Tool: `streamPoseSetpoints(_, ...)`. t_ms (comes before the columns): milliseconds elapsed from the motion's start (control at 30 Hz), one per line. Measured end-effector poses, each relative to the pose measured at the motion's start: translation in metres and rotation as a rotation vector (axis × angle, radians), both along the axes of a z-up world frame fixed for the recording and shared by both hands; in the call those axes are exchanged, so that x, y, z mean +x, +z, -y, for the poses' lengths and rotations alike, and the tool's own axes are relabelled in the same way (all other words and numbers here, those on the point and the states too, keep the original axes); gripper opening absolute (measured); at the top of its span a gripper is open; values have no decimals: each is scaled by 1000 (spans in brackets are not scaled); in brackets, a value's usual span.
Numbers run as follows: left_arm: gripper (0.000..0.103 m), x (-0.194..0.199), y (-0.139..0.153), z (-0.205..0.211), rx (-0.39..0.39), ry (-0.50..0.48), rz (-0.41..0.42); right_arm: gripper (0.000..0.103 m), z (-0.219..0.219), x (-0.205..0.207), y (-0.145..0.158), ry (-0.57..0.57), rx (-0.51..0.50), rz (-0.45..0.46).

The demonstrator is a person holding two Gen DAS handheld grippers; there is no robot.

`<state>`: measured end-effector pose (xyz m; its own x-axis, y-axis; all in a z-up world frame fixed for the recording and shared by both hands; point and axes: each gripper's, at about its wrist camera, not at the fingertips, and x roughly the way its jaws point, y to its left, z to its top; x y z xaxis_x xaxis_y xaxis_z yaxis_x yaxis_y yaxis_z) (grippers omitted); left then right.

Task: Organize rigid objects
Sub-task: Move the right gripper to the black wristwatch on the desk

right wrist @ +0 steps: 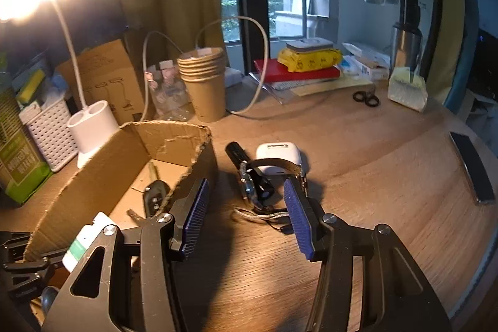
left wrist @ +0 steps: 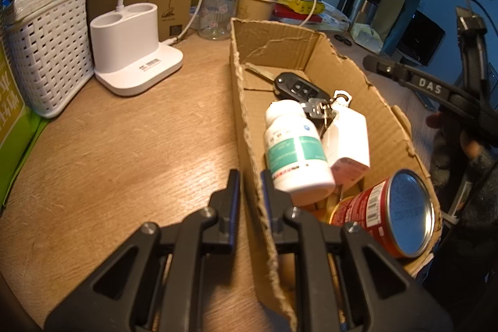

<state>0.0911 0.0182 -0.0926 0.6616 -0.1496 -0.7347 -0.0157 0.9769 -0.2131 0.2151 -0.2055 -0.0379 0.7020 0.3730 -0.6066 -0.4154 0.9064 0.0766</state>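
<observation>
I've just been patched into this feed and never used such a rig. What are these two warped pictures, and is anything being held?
No robot arm here: a person holds a two-finger clamp in each hand, each with a fisheye camera looking along its fingers. The left view shows the left gripper shut on the wall of the cardboard box, which holds a pill bottle, car key and can. The right view shows the right gripper open, holding nothing, facing a watch, flashlight and white case on the table.
</observation>
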Motion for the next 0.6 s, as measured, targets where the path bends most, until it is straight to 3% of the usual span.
streamPoseSetpoints(67, 14, 0, 0, 0, 0, 0, 0, 53, 1, 4, -6, -18, -8, -12)
streamPoseSetpoints(167, 14, 0, 0, 0, 0, 0, 0, 72, 4, 11, -13, -45, -14, -29)
streamPoseSetpoints(600, 14, 0, 0, 0, -1, 0, 0, 77, 2, 35, -28, -42, -23, -75)
